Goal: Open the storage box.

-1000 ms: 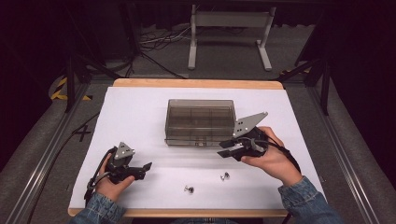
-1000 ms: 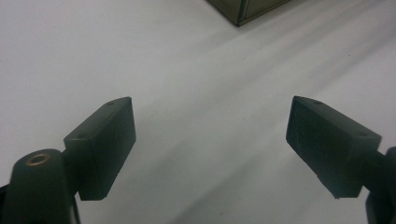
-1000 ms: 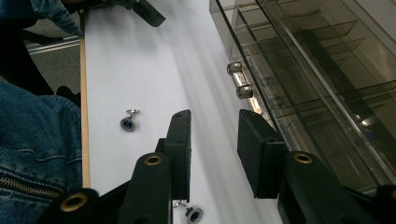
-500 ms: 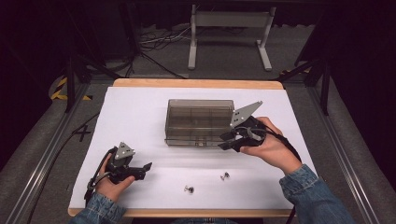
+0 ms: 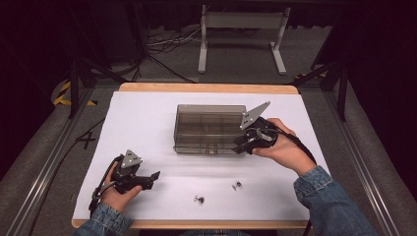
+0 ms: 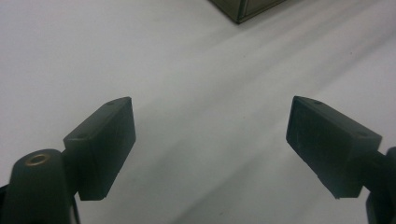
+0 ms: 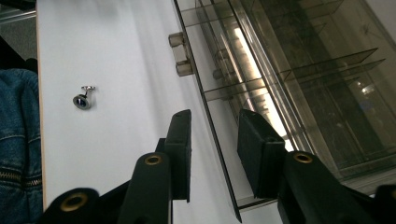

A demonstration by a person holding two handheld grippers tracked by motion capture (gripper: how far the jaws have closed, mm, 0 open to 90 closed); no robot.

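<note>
In the middle of the white-covered tabletop (image 5: 147, 123) sits the smoky, see-through plastic organiser box (image 5: 209, 129), a low rectangular case with its long front edge facing the person. The right hand-held gripper (image 5: 240, 145) is at the box's right front corner. In the right gripper view its two black jaws straddle the thin front edge of the clear lid (image 7: 219, 140), one outside, one over the box, and they have just been closing a little. A narrow gap shows on both sides of the edge, so I read the pads as not yet pressing on it.

To my eye the step in hand is getting hold of the lid in order to lift it open. The next move calls for closing the jaws fully on that edge, near the pair of small clasps (image 7: 180, 53) on the front wall, then swinging the lid upward without dragging the whole box.

Inside, thin partitions divide the box into compartments (image 7: 322, 84); I see nothing lying in them, though glare hides some corners.

Nearer the person, two small shiny metal knobs (image 5: 236, 185) (image 5: 198, 199) lie loose on the tabletop, apart from the box.

The left hand-held gripper (image 5: 147, 178) rests low at the near left, well apart from everything, jaws spread wide with nothing between them.
</note>
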